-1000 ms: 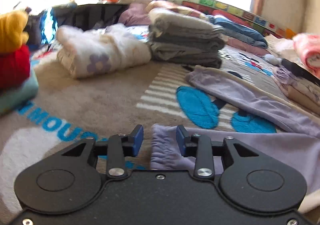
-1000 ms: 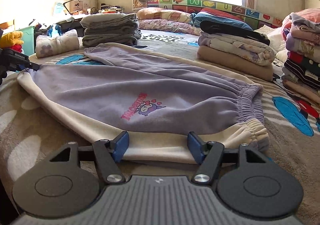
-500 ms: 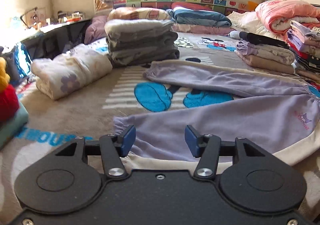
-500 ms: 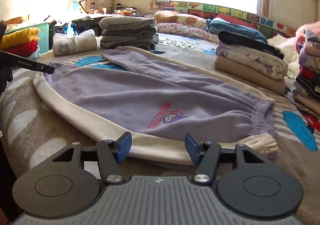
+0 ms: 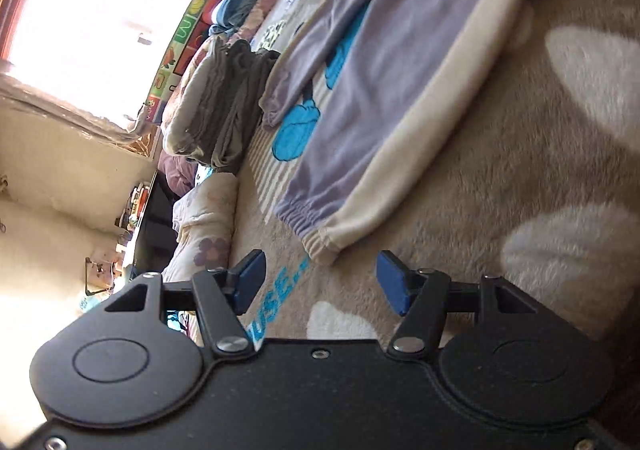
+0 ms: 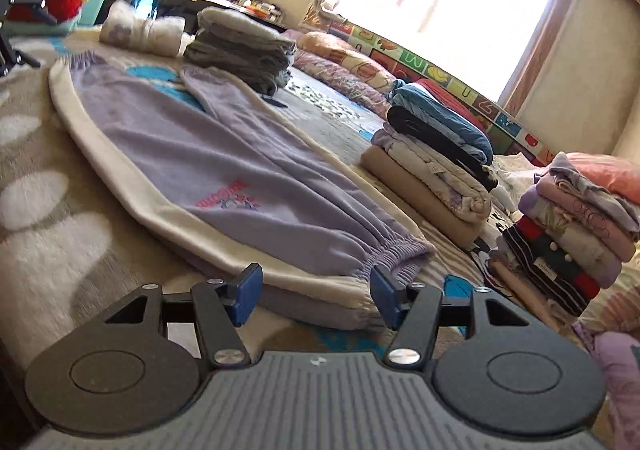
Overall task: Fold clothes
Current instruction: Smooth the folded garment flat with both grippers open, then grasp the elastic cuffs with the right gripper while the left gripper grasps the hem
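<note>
lilac trousers (image 6: 224,154) flat on the patterned blanket (image 5: 520,170), left gripper (image 5: 320,282) jaws opening, empty, right gripper (image 6: 312,290) jaws apart, holding nothing

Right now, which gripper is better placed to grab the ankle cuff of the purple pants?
Probably left. The left gripper faces the ankle cuff, its jaws opening and nothing between them. The right gripper sits at the waistband.

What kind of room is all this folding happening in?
Most likely a bedroom at home. Lilac trousers lie spread on a plush patterned blanket, folded piles of clothes stand around them, and a sunlit window sits above rolled bedding.
</note>
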A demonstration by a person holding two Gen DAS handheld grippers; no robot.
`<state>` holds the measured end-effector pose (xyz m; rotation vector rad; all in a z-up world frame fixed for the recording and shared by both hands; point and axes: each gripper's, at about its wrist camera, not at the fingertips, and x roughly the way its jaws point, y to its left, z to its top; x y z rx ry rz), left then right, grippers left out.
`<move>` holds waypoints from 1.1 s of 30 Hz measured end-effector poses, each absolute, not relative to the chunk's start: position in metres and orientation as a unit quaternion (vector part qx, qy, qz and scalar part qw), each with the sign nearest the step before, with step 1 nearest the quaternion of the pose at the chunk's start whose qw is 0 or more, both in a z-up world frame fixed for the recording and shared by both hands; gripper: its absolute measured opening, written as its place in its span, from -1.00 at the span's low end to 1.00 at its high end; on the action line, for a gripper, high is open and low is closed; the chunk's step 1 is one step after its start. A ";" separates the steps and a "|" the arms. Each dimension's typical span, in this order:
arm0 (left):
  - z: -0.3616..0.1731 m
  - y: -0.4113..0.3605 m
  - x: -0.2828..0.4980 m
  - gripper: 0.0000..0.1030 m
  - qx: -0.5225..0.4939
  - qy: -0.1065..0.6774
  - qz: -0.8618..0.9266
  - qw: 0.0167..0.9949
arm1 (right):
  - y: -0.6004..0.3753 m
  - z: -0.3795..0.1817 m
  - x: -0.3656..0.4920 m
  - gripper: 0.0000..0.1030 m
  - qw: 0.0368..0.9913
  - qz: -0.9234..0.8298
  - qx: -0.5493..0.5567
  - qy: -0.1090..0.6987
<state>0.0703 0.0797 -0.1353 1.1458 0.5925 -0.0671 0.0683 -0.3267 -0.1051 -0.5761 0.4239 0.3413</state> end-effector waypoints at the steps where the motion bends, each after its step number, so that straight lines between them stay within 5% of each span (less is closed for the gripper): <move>1: -0.138 0.081 0.071 0.19 0.535 0.274 -0.031 0.799 | -0.328 -0.108 0.071 0.15 0.917 0.164 -0.296 0.213; 19: -0.149 0.098 0.093 0.16 0.550 0.192 -0.077 0.809 | -0.329 -0.141 0.097 0.15 0.739 0.231 -0.608 0.175; 24: -0.153 0.096 0.090 0.03 0.567 0.172 -0.086 0.801 | -0.322 -0.155 0.082 -0.15 0.687 0.252 -0.671 0.120; 27: -0.152 0.096 0.093 0.00 0.564 0.169 -0.089 0.804 | -0.320 -0.154 0.083 -0.50 0.697 0.267 -0.651 0.137; 30: -0.151 0.098 0.097 -0.03 0.557 0.169 -0.090 0.808 | -0.320 -0.144 0.087 -0.62 0.736 0.270 -0.600 0.160; 33: -0.149 0.099 0.103 -0.34 0.555 0.173 -0.087 0.809 | -0.325 -0.127 0.093 -0.66 0.785 0.266 -0.530 0.180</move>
